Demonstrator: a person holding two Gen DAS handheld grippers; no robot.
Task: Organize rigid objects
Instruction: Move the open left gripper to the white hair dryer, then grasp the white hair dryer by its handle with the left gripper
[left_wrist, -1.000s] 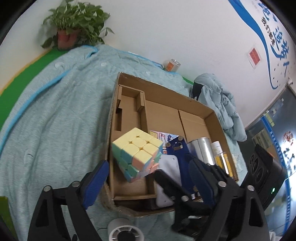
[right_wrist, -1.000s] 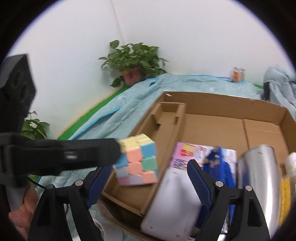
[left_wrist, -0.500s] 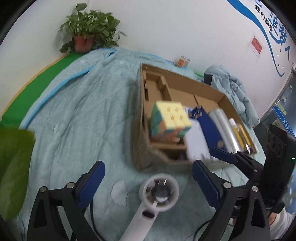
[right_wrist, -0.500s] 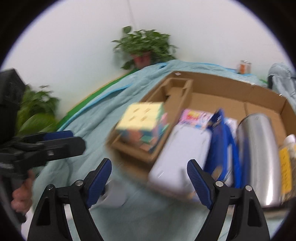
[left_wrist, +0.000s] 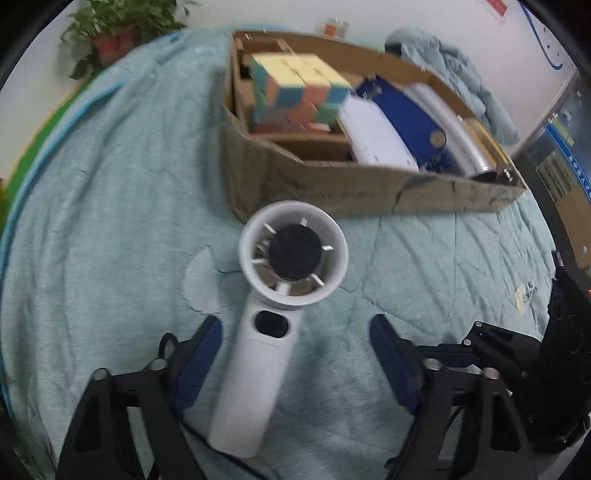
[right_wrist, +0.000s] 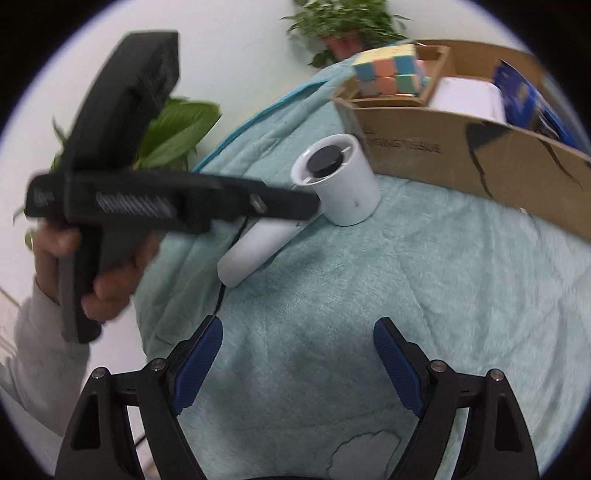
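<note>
Cube: the pastel multicoloured puzzle cube (left_wrist: 295, 88) that the left gripper held over the box a second ago now sits on its own in the narrow end compartment of the shallow brown cardboard box (left_wrist: 332, 192); nothing grips it, so that placement looks finished.
Left gripper: the black left gripper with blue pads (left_wrist: 295, 354) has swung away from the box and down over the bedcover; its jaws are closing, with the handle of the fan between them, and the pads do not appear to press on it yet.
Fan: the white handheld fan with a round ducted head and black hub (left_wrist: 273, 306) lies on the pale teal quilted blanket (left_wrist: 92, 229), head towards the box wall and just beside it, handle pointing back at the left gripper; in the right wrist view its head (right_wrist: 338, 177) stands out from behind the left gripper's black body.
Right gripper: the right gripper (right_wrist: 297, 362) hangs with jaws wide apart over bare blanket, nothing between them, well short of the fan.
Box contents: a white flat case, a dark blue folder and a silver metal cylinder (left_wrist: 465, 125) lie side by side in the wide section.
Task meaning: the cube is stowed; the fan seems the next rigid object to go in, and the grasp is beginning, not secured.
</note>
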